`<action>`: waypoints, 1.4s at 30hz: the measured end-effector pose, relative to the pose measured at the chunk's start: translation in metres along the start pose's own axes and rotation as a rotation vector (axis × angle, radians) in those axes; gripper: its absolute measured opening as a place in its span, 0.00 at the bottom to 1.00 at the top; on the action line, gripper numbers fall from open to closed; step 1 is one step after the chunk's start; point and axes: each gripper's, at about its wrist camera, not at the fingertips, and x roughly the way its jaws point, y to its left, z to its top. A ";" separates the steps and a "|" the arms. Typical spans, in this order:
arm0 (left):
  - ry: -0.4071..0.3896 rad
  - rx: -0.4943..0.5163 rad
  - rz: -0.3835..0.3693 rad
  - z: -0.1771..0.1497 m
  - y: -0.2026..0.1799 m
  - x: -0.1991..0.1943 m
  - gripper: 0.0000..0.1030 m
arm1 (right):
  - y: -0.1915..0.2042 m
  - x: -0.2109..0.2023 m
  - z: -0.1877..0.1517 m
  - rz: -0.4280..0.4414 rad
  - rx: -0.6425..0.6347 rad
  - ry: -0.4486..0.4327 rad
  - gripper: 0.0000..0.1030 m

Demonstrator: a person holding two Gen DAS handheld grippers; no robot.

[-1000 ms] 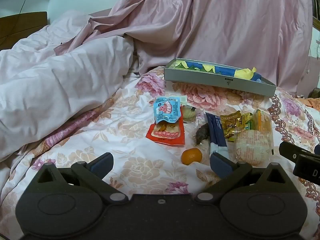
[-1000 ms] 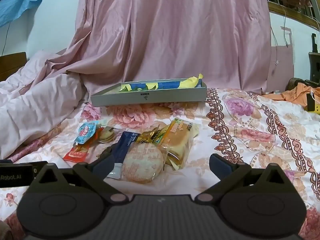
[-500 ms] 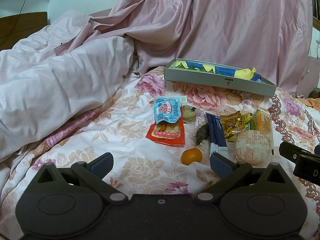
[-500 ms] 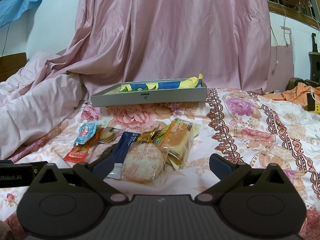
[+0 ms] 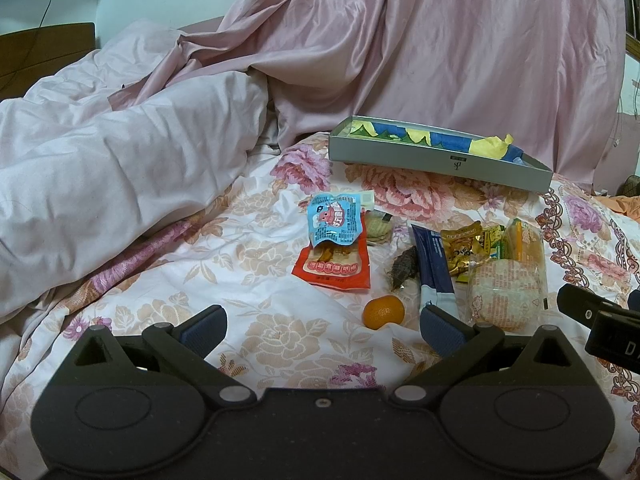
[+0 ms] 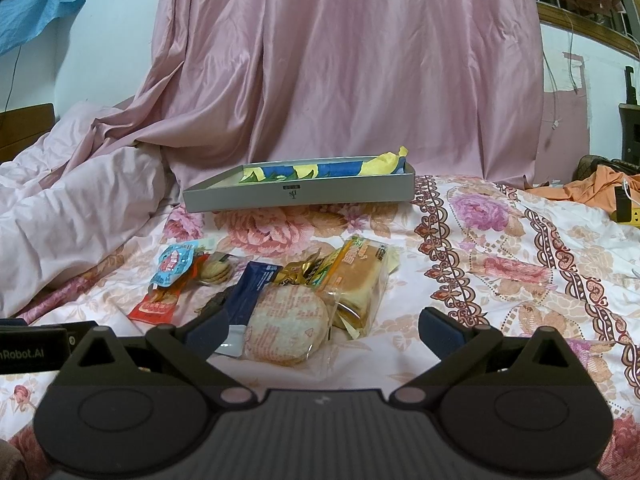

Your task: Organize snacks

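A floral bedsheet (image 6: 500, 264) covers the bed. A crumpled pale pink duvet (image 5: 100, 168) lies along its left edge. A pink curtain (image 6: 360, 72) hangs behind. Orange cloth (image 6: 600, 190) sits at the far right edge.

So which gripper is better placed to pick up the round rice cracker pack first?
Probably the right gripper: open, with the round rice cracker pack just ahead between its fingers. For the left gripper it lies off to the right.

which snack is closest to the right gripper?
The round rice cracker pack, lying just ahead of the open right gripper, beside its left finger. The bread, blue bar and red pouch lie farther back.
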 end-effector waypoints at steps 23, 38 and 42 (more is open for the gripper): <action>0.001 0.000 0.000 0.000 0.000 0.000 0.99 | -0.001 0.000 0.000 0.000 0.000 0.002 1.00; 0.001 0.000 0.000 0.000 0.000 0.000 0.99 | -0.003 0.001 0.002 0.000 -0.001 0.005 1.00; 0.002 0.001 0.000 0.000 0.000 0.000 0.99 | 0.002 0.001 -0.002 0.001 -0.002 0.006 1.00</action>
